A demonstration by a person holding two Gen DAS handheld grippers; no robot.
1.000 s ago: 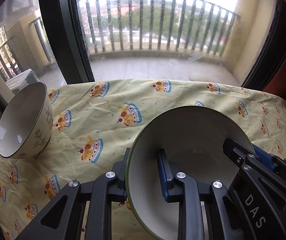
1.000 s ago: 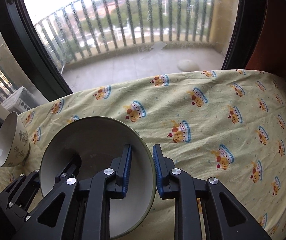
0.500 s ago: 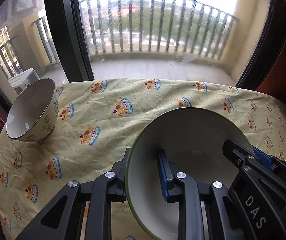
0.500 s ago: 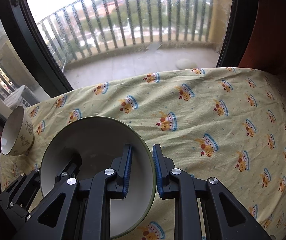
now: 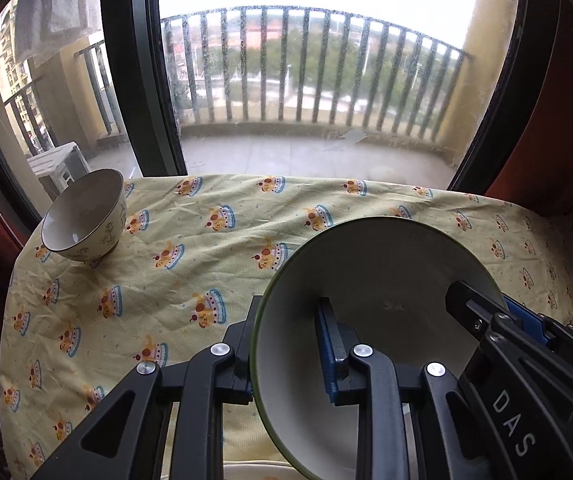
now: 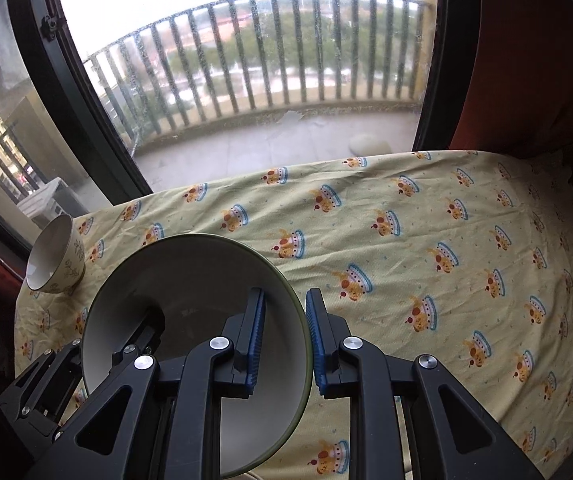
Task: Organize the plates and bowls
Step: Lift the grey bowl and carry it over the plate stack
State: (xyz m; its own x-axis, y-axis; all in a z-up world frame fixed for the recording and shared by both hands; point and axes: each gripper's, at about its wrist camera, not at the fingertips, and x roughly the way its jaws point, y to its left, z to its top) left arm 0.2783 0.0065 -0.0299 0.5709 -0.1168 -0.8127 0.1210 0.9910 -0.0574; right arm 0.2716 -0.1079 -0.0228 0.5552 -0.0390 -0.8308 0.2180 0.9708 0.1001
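Two bowls, both empty | green-rimmed bowl [image 5: 382,280]: rim pinched by left gripper [image 5: 286,344] and right gripper [image 6: 284,334] fingers | floral bowl [image 5: 86,216]: on tablecloth [image 5: 214,264]

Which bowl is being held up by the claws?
The big green-rimmed bowl, pinched on opposite rims by the left claw and right claw. The small flowery bowl sits alone on the tablecloth.

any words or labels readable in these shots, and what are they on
"DAS" – white letters on the black body of the right tool, seen at the lower right of the left wrist view.
A small dark mark on the inner floor of the green-rimmed bowl – too small and blurred to read.
Nothing else carries text: the small patterned bowl shows only a plant drawing, and the yellow tablecloth only printed cake pictures.
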